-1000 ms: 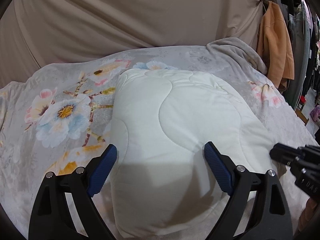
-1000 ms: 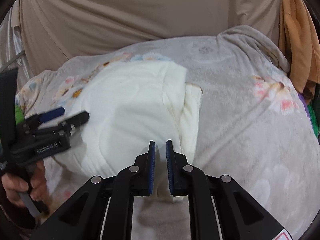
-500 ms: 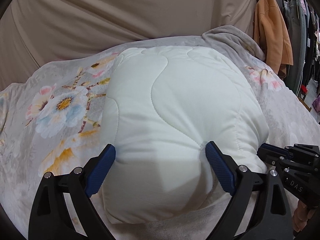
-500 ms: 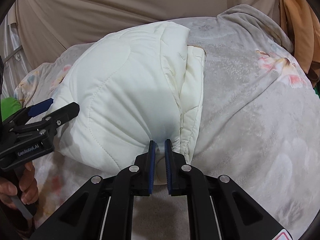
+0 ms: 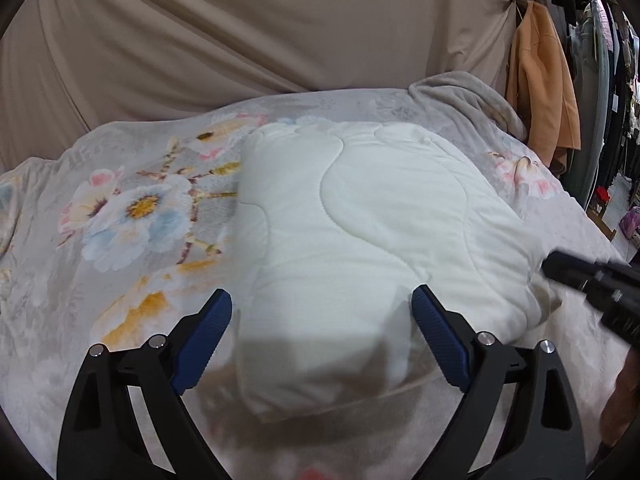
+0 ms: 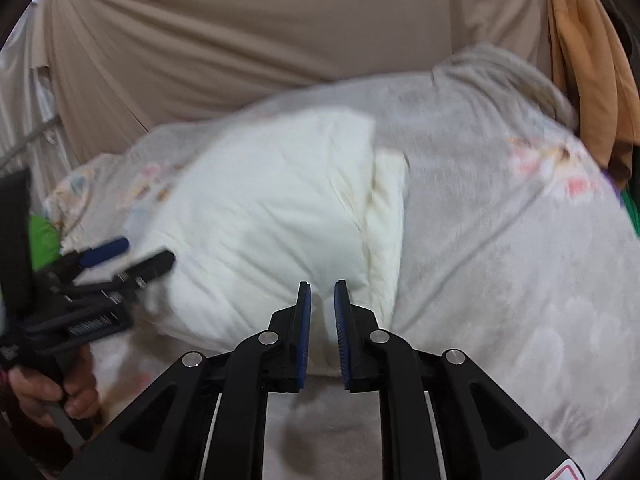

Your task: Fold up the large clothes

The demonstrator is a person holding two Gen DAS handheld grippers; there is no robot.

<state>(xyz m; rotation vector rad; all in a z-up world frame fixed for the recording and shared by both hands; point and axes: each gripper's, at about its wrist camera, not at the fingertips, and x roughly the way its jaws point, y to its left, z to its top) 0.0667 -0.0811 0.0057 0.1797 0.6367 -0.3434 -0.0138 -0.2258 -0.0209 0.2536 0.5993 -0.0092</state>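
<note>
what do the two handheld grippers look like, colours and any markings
Both are black plastic frames with triangular cutouts and silver rivets at the pivots. The left gripper and the right gripper each carry two blue ribbed pads. White lettering marks the left gripper's side in the right wrist view, too blurred to read.

A floral grey blanket (image 5: 132, 216) below a beige curtain (image 5: 248, 32); an orange garment (image 5: 544, 80), perhaps a coat.

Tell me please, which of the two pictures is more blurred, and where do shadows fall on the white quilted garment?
The right wrist view is the more blurred: the white quilted garment, the floral blanket and the left gripper are smeared. The left wrist view is sharper, except for the right gripper at its edge; there a grey shadow covers the garment's near end, and the fisheye lens bends the scene.
</note>
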